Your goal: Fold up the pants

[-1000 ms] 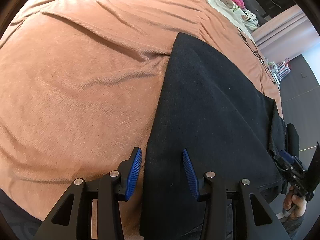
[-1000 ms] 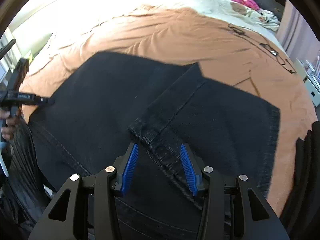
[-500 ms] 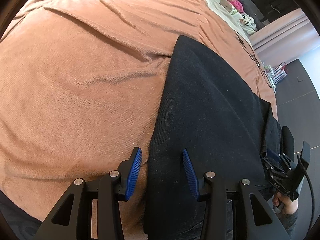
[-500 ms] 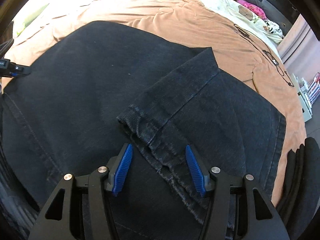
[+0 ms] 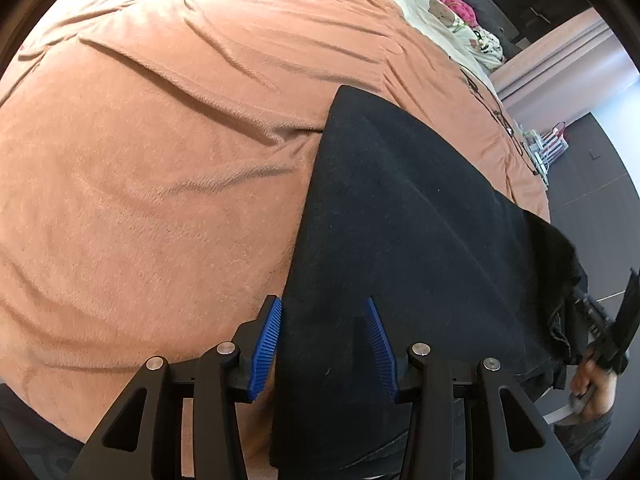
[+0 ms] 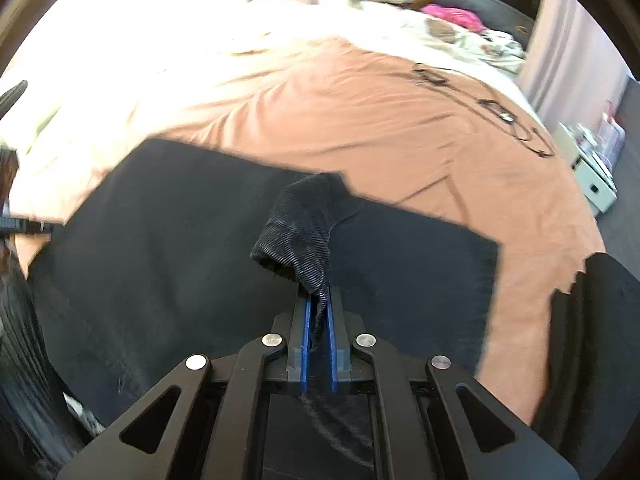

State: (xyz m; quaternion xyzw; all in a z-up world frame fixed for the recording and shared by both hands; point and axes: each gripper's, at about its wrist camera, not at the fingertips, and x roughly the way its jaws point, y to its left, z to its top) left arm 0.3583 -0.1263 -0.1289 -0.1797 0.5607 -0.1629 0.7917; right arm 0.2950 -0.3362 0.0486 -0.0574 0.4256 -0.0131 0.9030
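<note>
The black pants (image 5: 400, 216) lie spread on an orange-brown blanket (image 5: 160, 140). My left gripper (image 5: 325, 312) is open, its blue pads on either side of the pants' near left edge, nothing held. In the right wrist view the pants (image 6: 168, 248) cover the near bed. My right gripper (image 6: 318, 304) is shut on the pants' ribbed hem (image 6: 298, 228) and holds it lifted above the rest of the fabric. The right gripper also shows at the far right of the left wrist view (image 5: 600, 328).
The blanket (image 6: 360, 112) stretches far beyond the pants. A black cable (image 6: 496, 108) lies on it at the far right. Pillows and a pink item (image 6: 452, 14) sit at the bed's head. A white drawer unit (image 6: 592, 184) stands beside the bed.
My right gripper has closed on the pants' hem and lifted it off the fabric. My left gripper has stayed open and has shifted slightly right over the pants' edge.
</note>
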